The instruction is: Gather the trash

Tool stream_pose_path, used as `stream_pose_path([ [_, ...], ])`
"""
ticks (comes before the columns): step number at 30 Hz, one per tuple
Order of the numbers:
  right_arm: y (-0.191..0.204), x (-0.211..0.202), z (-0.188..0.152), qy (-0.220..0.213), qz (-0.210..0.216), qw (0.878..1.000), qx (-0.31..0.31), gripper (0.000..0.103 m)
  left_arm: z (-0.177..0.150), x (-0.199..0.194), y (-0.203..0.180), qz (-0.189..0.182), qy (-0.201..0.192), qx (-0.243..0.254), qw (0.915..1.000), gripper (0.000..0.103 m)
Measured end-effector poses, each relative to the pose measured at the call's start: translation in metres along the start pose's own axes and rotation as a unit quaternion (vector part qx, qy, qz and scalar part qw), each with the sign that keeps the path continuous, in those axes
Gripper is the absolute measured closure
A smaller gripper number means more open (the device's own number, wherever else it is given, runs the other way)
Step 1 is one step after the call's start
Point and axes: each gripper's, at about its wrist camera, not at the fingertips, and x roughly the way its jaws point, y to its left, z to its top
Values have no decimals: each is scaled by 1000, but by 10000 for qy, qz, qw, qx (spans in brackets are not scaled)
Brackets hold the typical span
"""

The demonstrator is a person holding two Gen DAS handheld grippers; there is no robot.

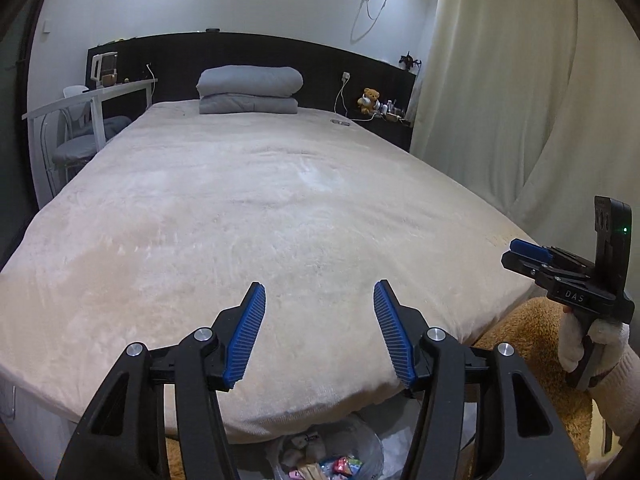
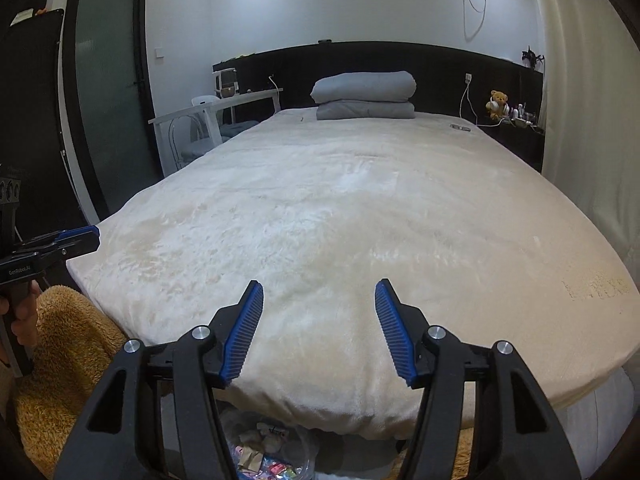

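A: Left wrist view: our left gripper (image 1: 320,320) hangs spread and empty above the foot of the bed (image 1: 280,208). The trash bin (image 1: 332,456), lined with a clear bag and holding wrappers, sits at 6 o'clock, below the mattress edge.

B: Our right gripper (image 2: 319,320) is spread wide too, holding nothing. We see no loose trash on the blanket, except perhaps a small dark item (image 2: 460,127) at 1 o'clock.

A: We'd sweep the blanket slowly before reaching.
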Motion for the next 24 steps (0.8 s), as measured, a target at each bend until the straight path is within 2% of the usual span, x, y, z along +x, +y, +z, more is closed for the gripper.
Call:
stream_pose_path([
  [4,-6,3,3,-245,-194,9994,-131,35,0,7,6,-58,-148,-3,9999,44],
  [6,-7,7,3,-357,-294,9987,-216,34,-2,7,7,3,-294,16,9996,25],
  [7,-8,8,3,-412,-336,9982,-271,34,-3,8,7,58,-365,25,9993,22],
  [9,-9,12,0,-498,-423,9973,-345,21,-6,11,9,40,-415,35,9991,19],
  [10,-10,12,-2,-562,-414,9970,-326,12,-7,12,9,38,-442,42,9990,19],
  [12,-14,13,-3,-612,-354,9971,-270,8,-10,12,7,61,-508,110,9986,6],
  [15,-16,14,-5,-635,-340,9972,-206,8,-14,9,2,-81,-624,263,9977,6],
  [16,-17,15,-6,-629,-348,9973,-178,5,-16,9,1,-109,-627,288,9976,6],
  [24,-10,13,-10,-703,-305,9967,-266,5,-23,4,-7,-92,-783,453,9959,6],
])
